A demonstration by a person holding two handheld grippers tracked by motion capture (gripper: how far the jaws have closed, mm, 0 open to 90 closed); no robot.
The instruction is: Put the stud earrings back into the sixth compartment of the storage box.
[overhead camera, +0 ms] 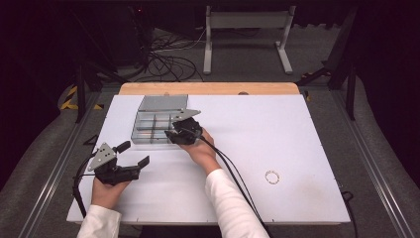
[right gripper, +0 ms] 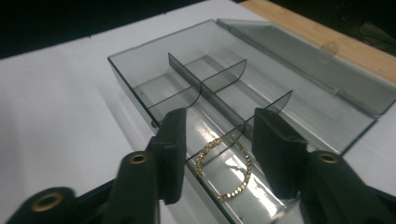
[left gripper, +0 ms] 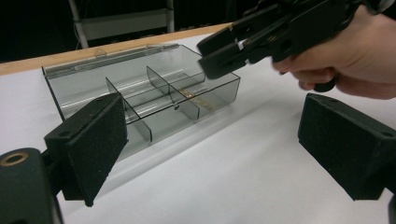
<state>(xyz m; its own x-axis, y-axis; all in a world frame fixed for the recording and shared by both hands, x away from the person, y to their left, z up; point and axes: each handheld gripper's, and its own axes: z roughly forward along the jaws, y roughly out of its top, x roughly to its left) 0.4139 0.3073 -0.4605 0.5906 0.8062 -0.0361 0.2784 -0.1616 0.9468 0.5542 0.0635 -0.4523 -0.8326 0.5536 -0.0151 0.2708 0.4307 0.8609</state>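
Observation:
A smoky clear organizer box [overhead camera: 154, 124] with its lid folded back stands on the white table, split into compartments by dividers. A gold bead bracelet [right gripper: 225, 170] lies in the box, resting against a divider; it is also the gold streak [left gripper: 194, 95] seen in the left gripper view. My right gripper [right gripper: 222, 116] hangs just over it, open, with the bracelet below and between the pads and neither pad touching it. From above, the right gripper [overhead camera: 174, 134] sits at the box's front right corner. My left gripper [overhead camera: 134, 153] rests wide open and empty in front of the box [left gripper: 140, 93].
A second gold bracelet [overhead camera: 272, 177] lies alone on the table's right side. The table's wooden far edge [overhead camera: 208, 88] runs behind the box. A metal stand and cables are on the floor beyond. My right gripper's cable [overhead camera: 233, 178] trails along the forearm.

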